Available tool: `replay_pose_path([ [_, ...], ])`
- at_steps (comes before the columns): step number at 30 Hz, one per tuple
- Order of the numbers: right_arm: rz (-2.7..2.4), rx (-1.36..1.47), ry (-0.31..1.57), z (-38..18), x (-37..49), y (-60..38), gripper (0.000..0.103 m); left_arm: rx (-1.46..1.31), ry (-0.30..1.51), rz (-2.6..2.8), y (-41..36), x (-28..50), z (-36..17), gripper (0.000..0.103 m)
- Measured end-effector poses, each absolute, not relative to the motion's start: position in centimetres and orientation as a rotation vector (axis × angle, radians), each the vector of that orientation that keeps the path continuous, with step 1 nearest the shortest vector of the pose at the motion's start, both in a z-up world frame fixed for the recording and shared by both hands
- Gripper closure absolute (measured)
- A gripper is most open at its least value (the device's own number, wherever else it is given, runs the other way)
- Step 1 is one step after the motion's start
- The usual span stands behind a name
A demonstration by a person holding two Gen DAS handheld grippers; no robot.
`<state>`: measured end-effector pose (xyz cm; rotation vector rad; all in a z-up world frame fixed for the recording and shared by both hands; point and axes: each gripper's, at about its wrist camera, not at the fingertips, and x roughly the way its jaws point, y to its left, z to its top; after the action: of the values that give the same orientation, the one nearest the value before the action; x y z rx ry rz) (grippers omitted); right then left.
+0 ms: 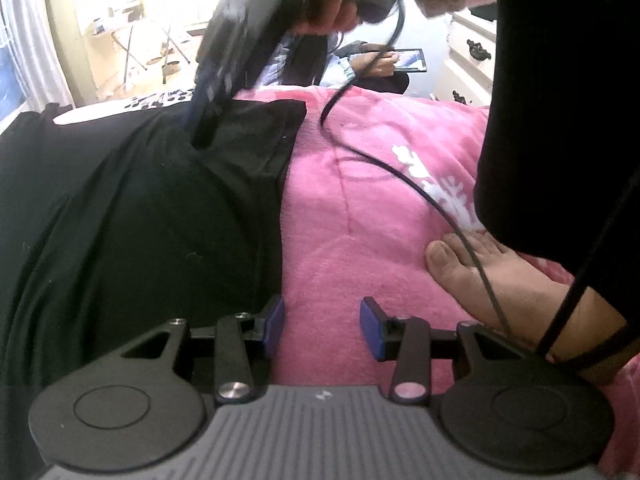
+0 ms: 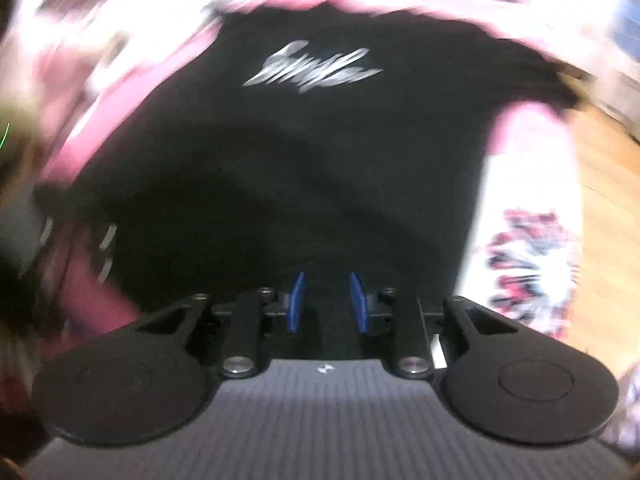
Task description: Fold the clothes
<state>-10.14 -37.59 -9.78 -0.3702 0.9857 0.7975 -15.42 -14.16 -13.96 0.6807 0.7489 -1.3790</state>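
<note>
On a bed spread with a pink fleece blanket (image 1: 360,208), one black T-shirt (image 1: 140,208) lies partly flattened while a person works over it with two handheld tools. The left tool (image 1: 322,326) hangs at the shirt's side edge with its blue pads (image 1: 370,328) parted over bare blanket, nothing between them; one pad sits just beside the hem. The right tool (image 2: 326,304) hovers low over the shirt's body (image 2: 320,184), its blue pads a narrow gap apart with only dark cloth visible behind them (the view is badly smeared, so whether any fabric is pinched cannot be told, though nothing appears lifted). In the left view that same tool (image 1: 208,120) shows at the far end of the garment, near a folded-over sleeve (image 1: 260,132).

A single white script print (image 2: 312,66) marks the shirt. The knit looks thin, light and limp: it should drape and crease rather than hold a shape, and it is likely to drag on the fleece instead of sliding. The soundest holds are probably the doubled hem along the side edge and the sleeve or shoulder seam, where the cloth is thickest.

One bare foot (image 1: 500,276) rests on the blanket close to the left tool, with one black cable (image 1: 380,160) trailing across the blanket and over it. One patterned white cloth (image 2: 532,248) lies at the bed's edge beside a wooden floor (image 2: 608,200).
</note>
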Motion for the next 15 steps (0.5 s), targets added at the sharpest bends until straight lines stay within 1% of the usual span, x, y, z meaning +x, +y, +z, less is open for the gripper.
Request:
replay_pose_path([
  [1,0.755,-0.408,0.988,-10.3,-10.4,-37.6,0.079,0.688,0.741,-1.382,-14.1,-15.5,-14.0,0.060],
  [3,0.567,-0.386,0.979,-11.0,-10.4,-39.9,0.079,0.694,0.735,-1.383,-14.1,-15.5,-13.9,0.060],
  [6,0.351,-0.250,0.955,-8.9,-10.8,-44.1,0.077,0.686,0.738,-1.379,-14.0,-15.4,-13.9,0.060],
  [9,0.521,-0.224,0.945,-7.4,-13.1,-42.3,0.077,0.680,0.739,-1.377,-14.0,-15.4,-13.9,0.060],
  [10,0.584,-0.238,0.950,-7.5,-14.1,-41.1,0.079,0.680,0.738,-1.378,-14.0,-15.4,-13.9,0.059],
  [13,0.662,-0.396,0.984,-11.0,-15.5,-36.5,0.080,0.695,0.726,-1.383,-13.7,-15.6,-13.9,0.059],
  [15,0.585,-0.443,1.002,-12.9,-15.1,-36.7,0.079,0.701,0.726,-1.380,-13.7,-15.6,-13.9,0.059],
])
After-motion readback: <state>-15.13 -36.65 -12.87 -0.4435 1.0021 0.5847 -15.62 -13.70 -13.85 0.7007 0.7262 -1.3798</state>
